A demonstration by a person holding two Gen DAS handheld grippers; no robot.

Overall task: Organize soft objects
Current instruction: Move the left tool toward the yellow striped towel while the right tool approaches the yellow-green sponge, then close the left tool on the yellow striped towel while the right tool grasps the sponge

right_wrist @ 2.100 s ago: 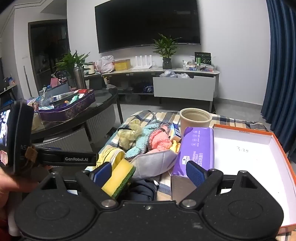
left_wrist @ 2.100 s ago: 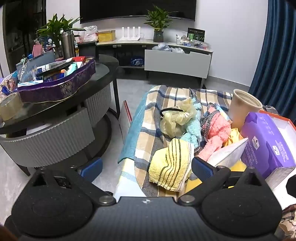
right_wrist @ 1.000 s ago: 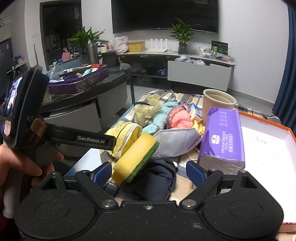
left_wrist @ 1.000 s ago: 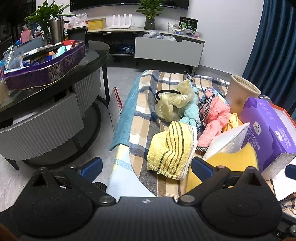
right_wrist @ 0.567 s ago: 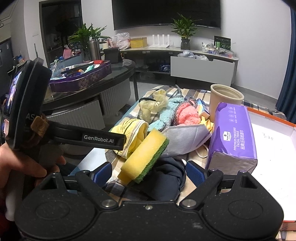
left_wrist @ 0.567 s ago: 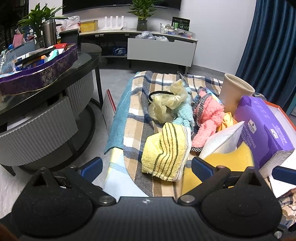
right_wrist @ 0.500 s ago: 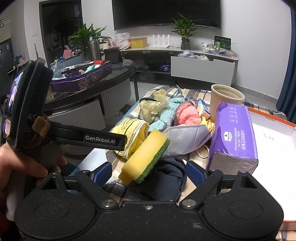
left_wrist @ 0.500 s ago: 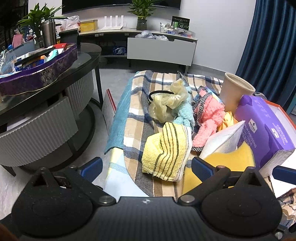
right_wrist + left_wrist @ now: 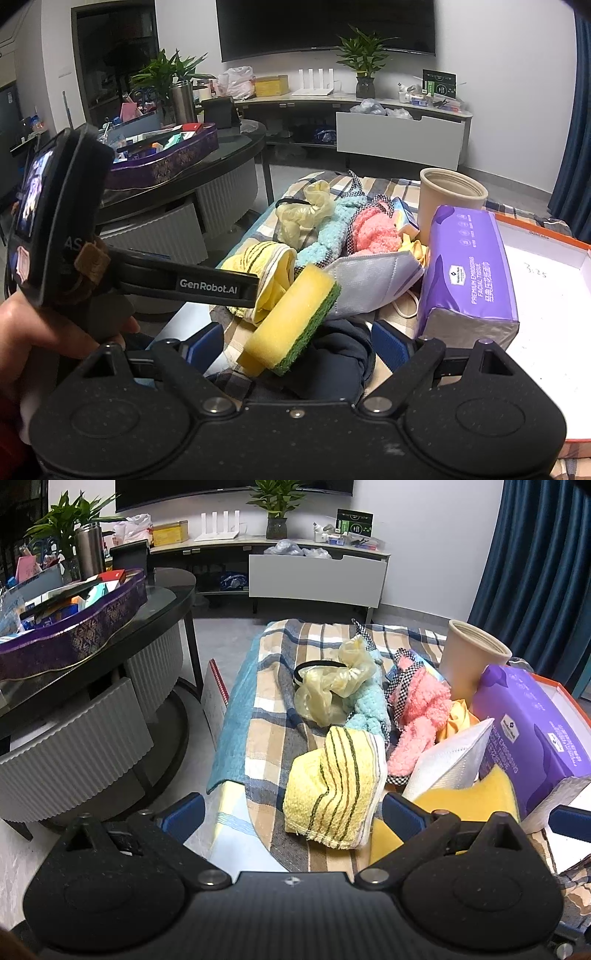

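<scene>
Sponge (image 9: pixel 291 317): light, squashy; pinch its long sides. Left gripper (image 9: pixel 291 808) and right gripper (image 9: pixel 297 341) gape wide, empty.

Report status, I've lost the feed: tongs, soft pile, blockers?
Left tongs open, empty, over yellow striped towel. Right tongs open, empty, behind yellow-green sponge. Purple tissue pack crowds pile.

My right tool's body hides the near part of a dark navy cloth bundle (image 9: pixel 332 365); the orange-rimmed white shallow box (image 9: pixel 546 295) runs off frame right, its handwritten numbers barely legible.
</scene>
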